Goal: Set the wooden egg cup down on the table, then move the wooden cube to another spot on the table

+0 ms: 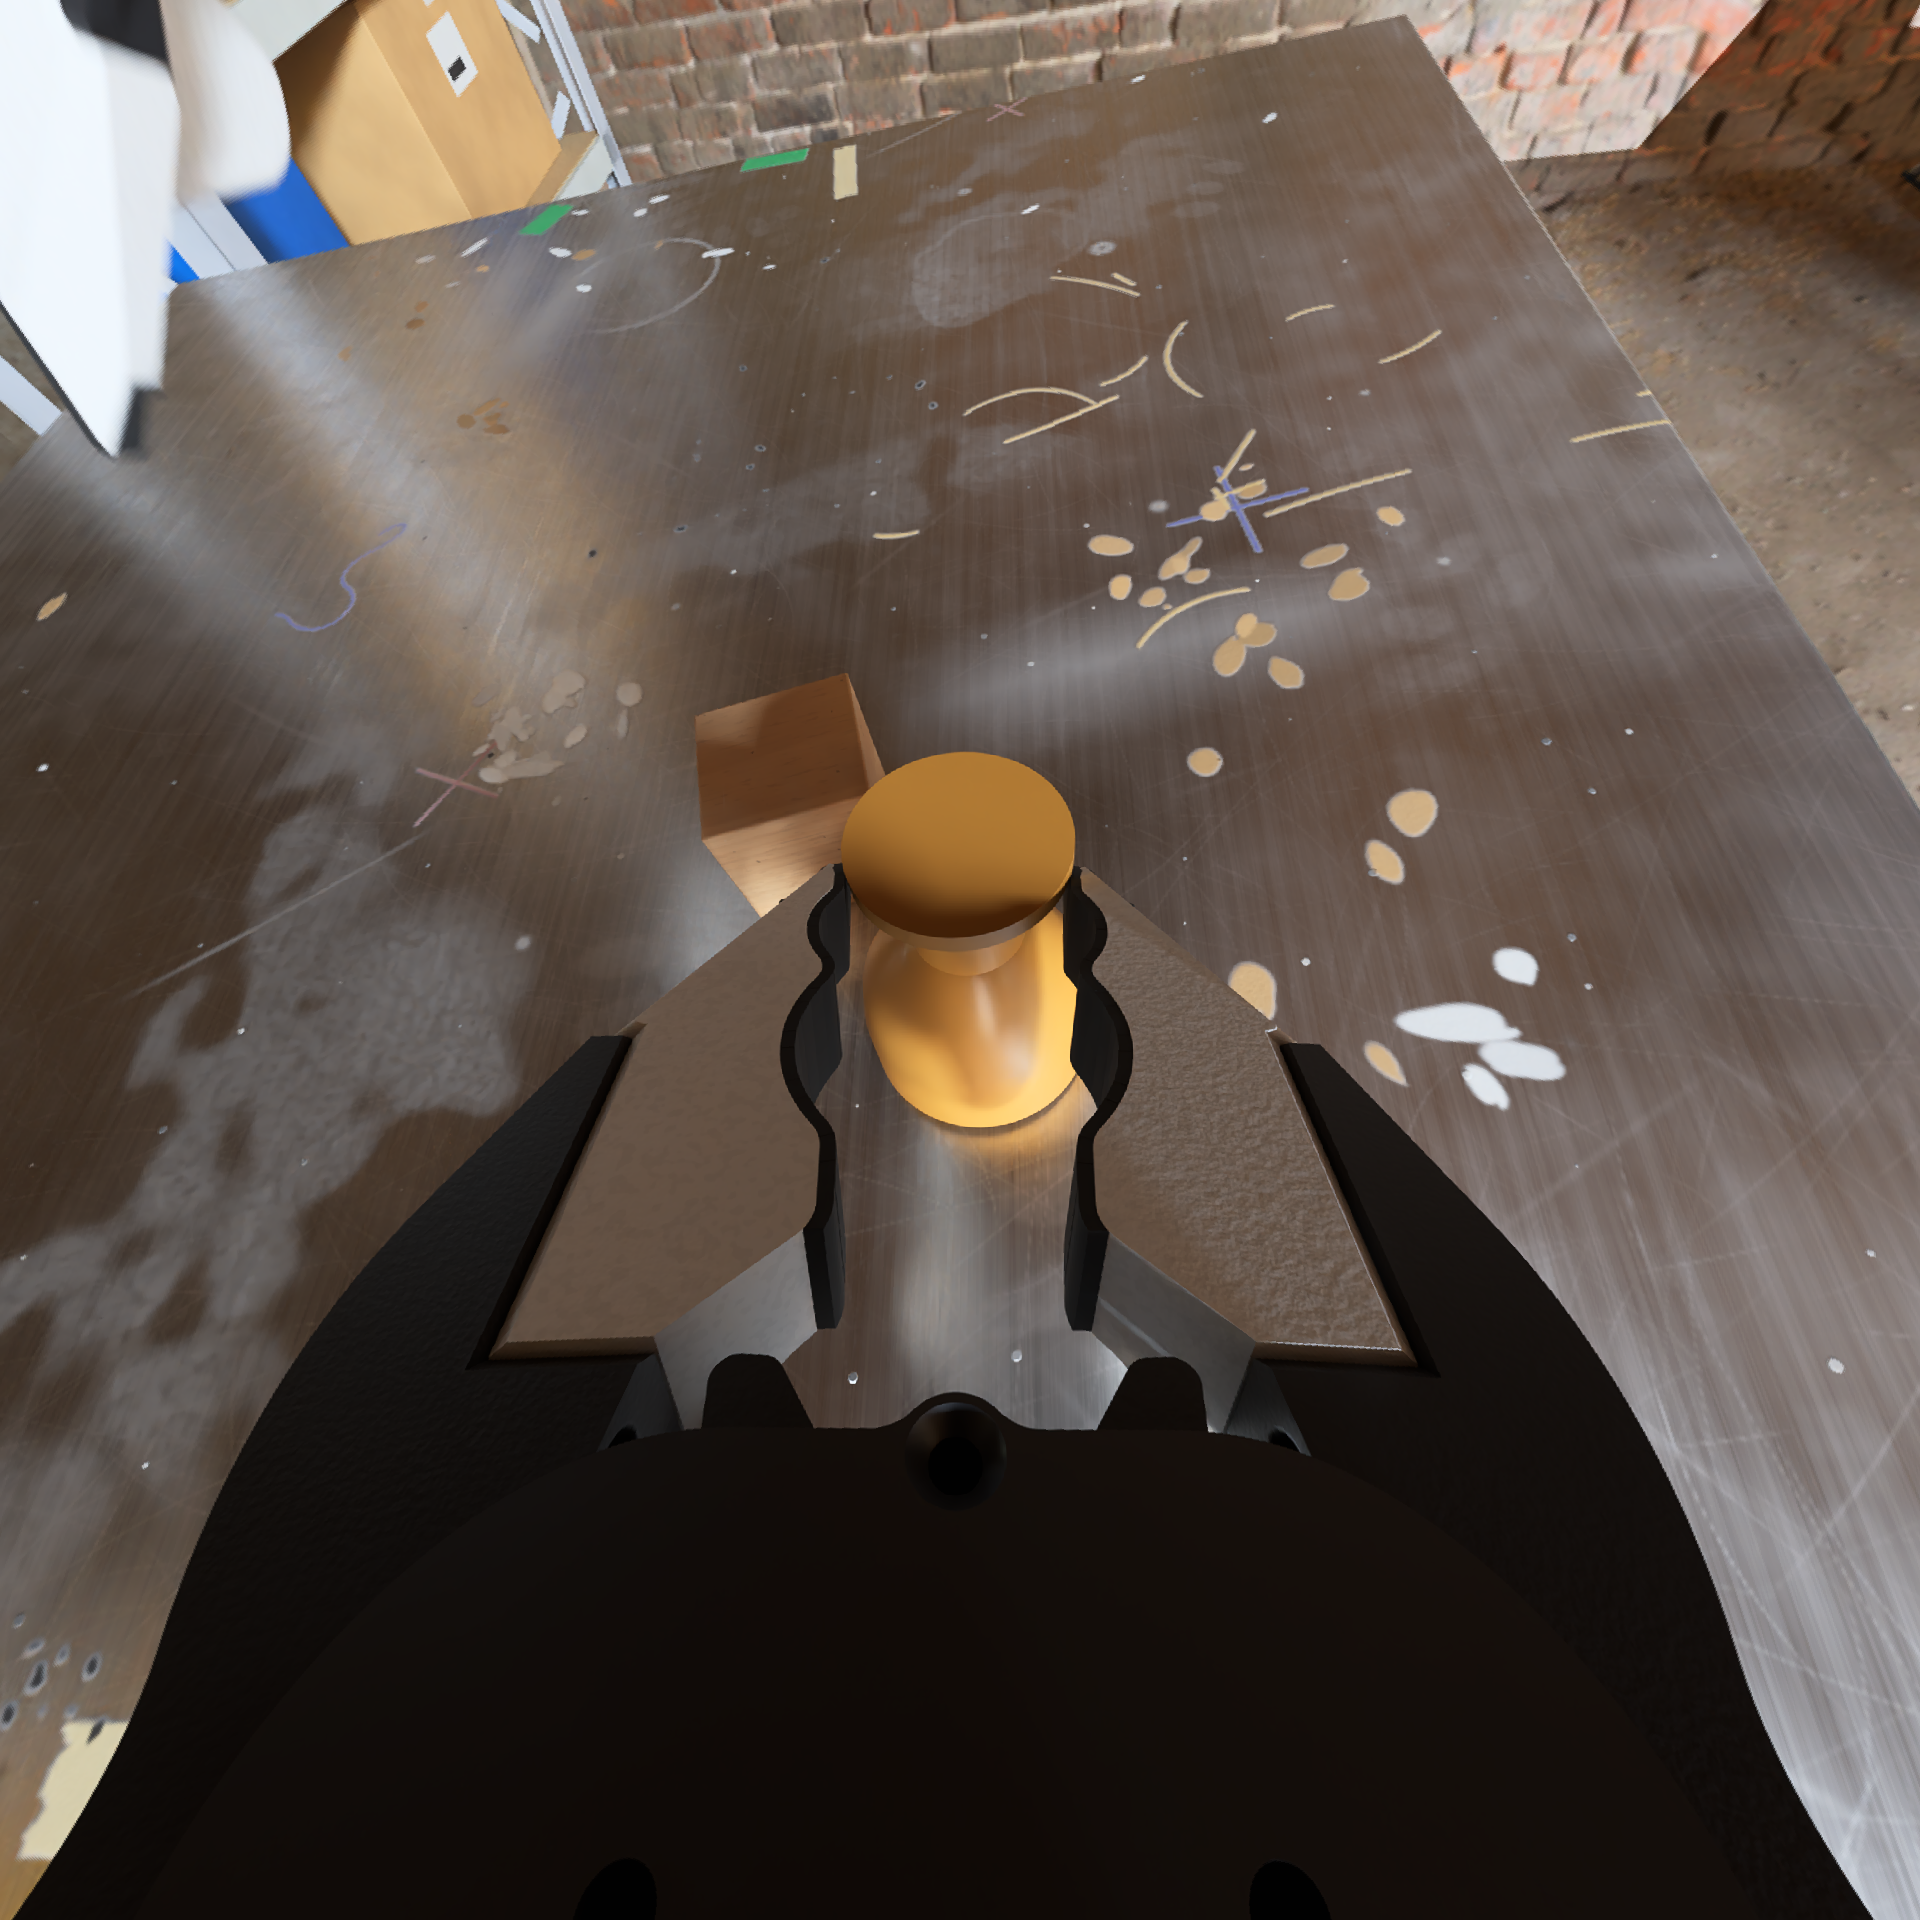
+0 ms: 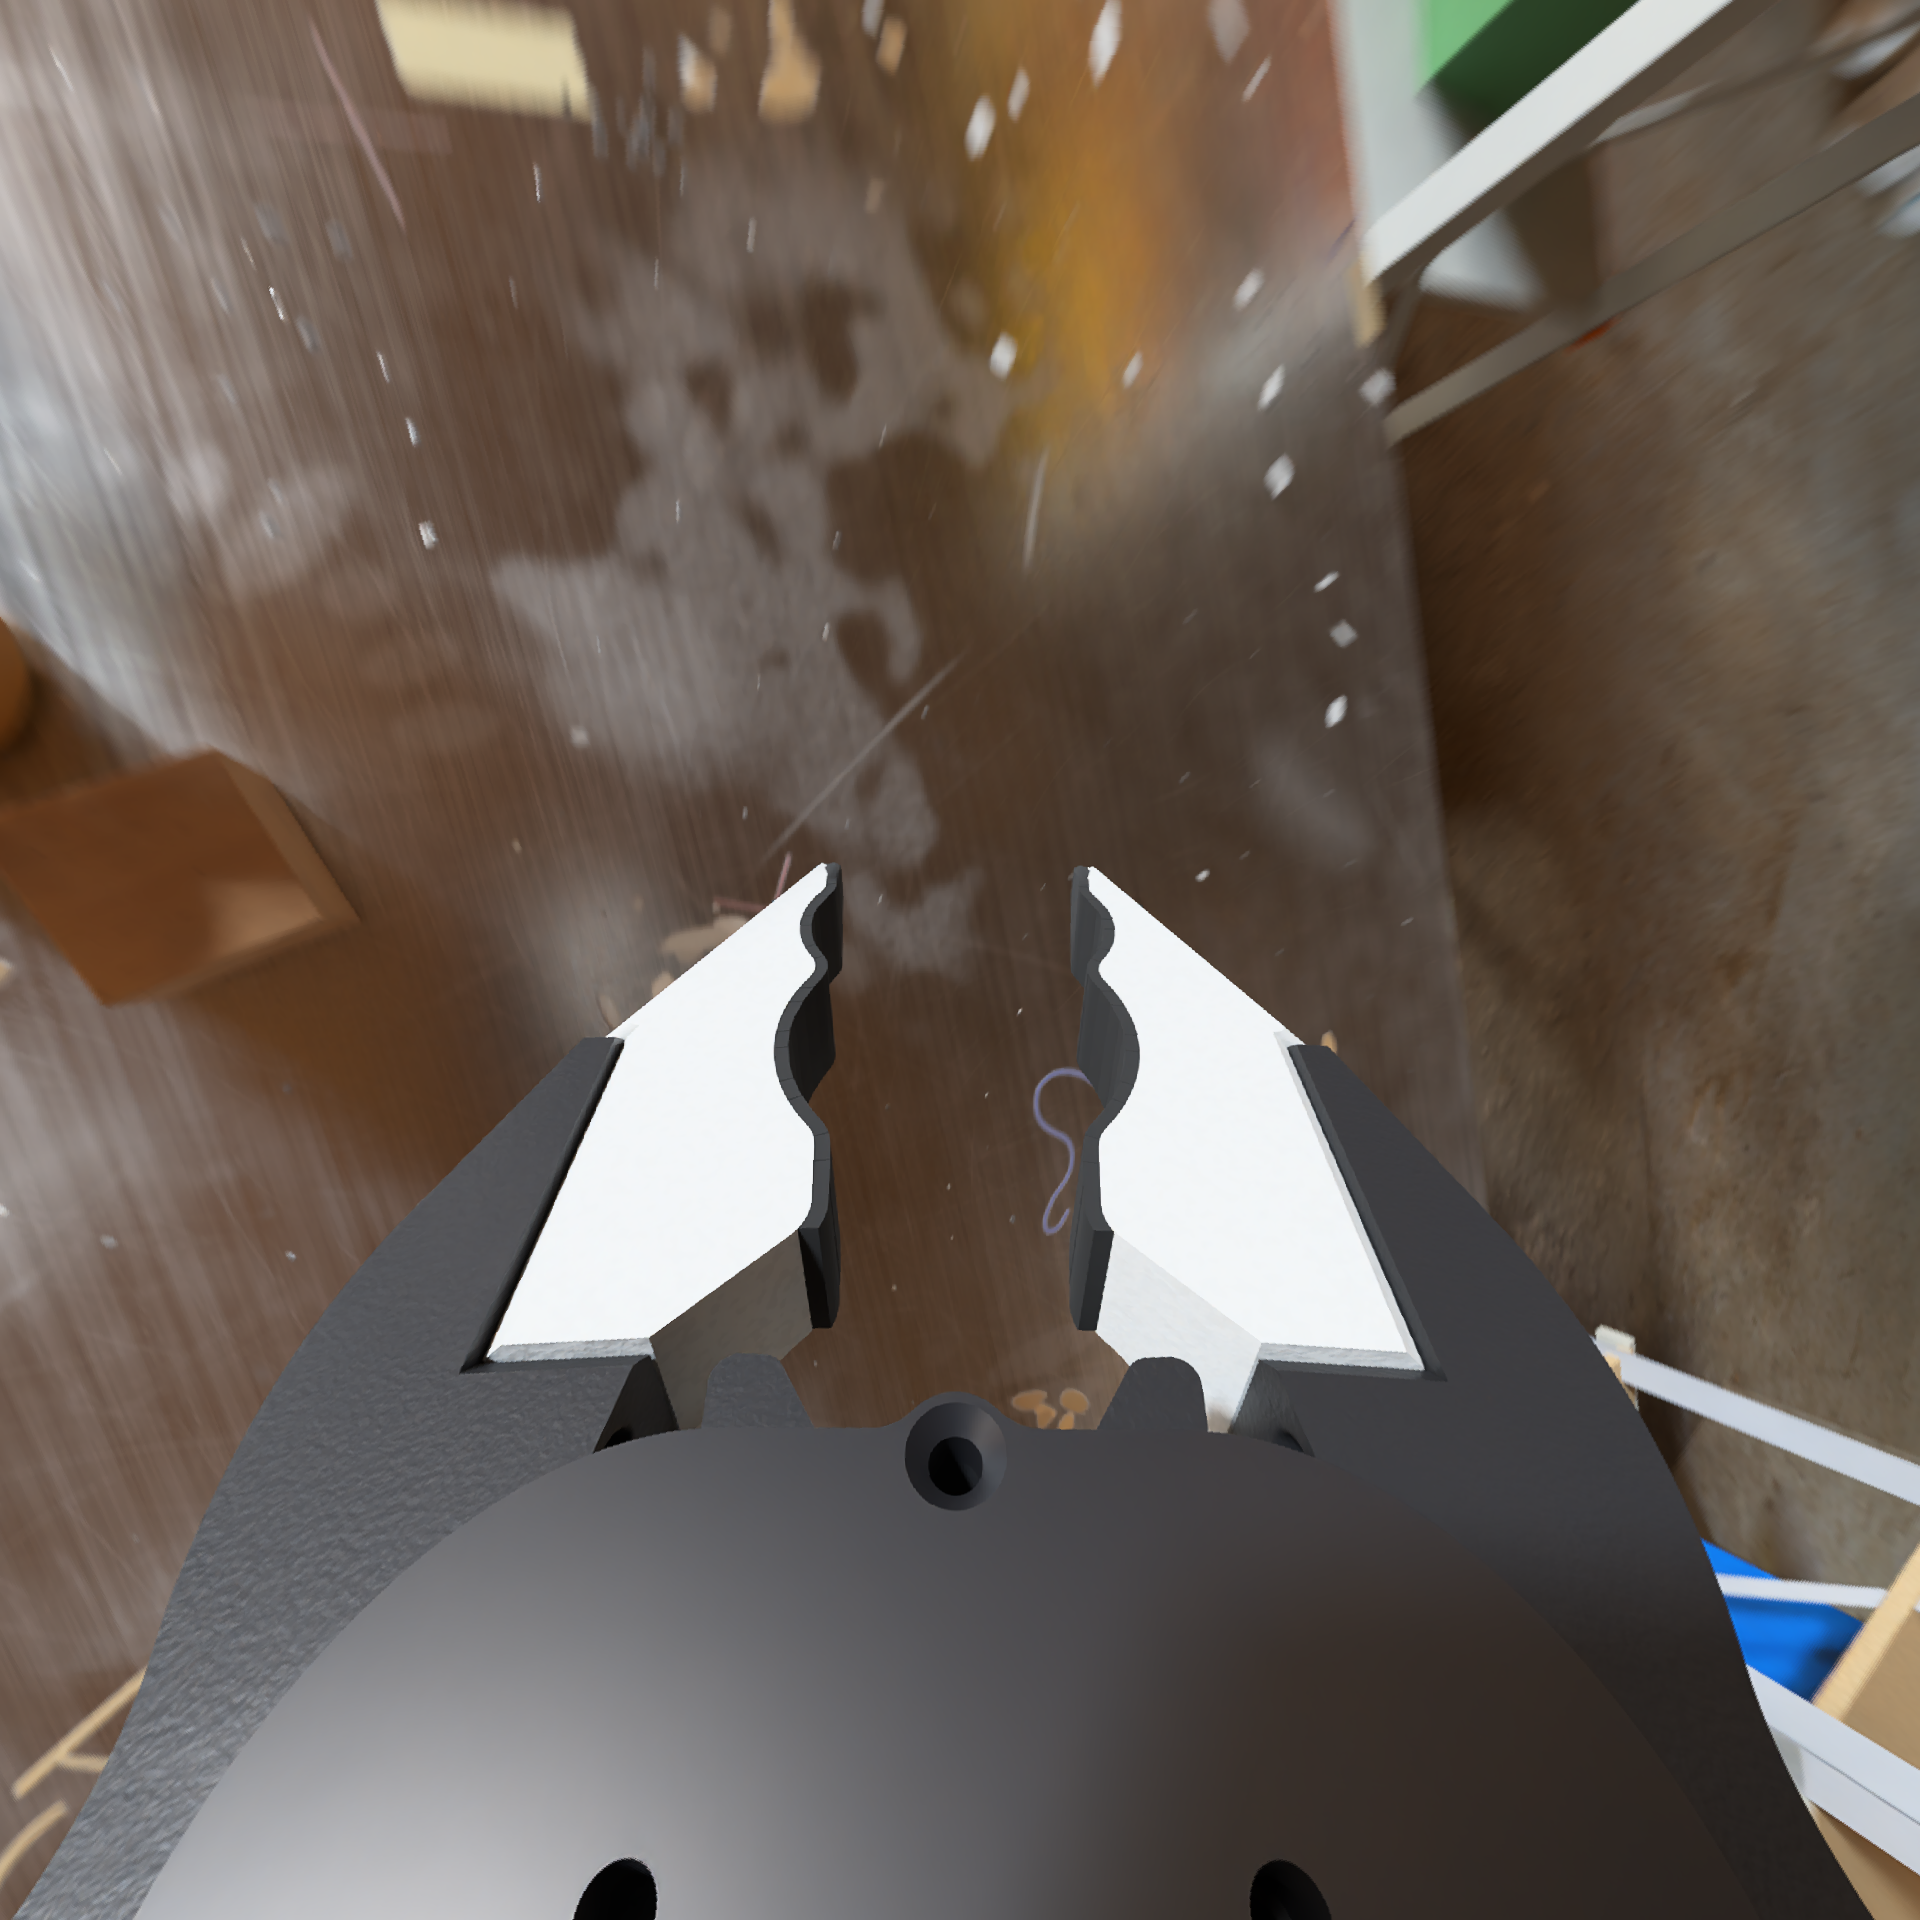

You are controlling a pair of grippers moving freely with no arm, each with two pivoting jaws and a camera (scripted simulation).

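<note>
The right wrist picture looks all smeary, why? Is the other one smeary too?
In the right wrist view the table and wooden cube are streaked and soft, as from motion, though the right tongs stay crisp. In the left wrist view the egg cup is sharp, with a bright glare under it.

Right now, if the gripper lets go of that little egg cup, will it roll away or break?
The wooden egg cup lies sideways between the left gripper fingers, so its round bowl and flat disc foot would probably let it roll in a curve. It looks like solid wood, so likely stiff, light and hard to break. The wooden cube behind might stop it.
</note>
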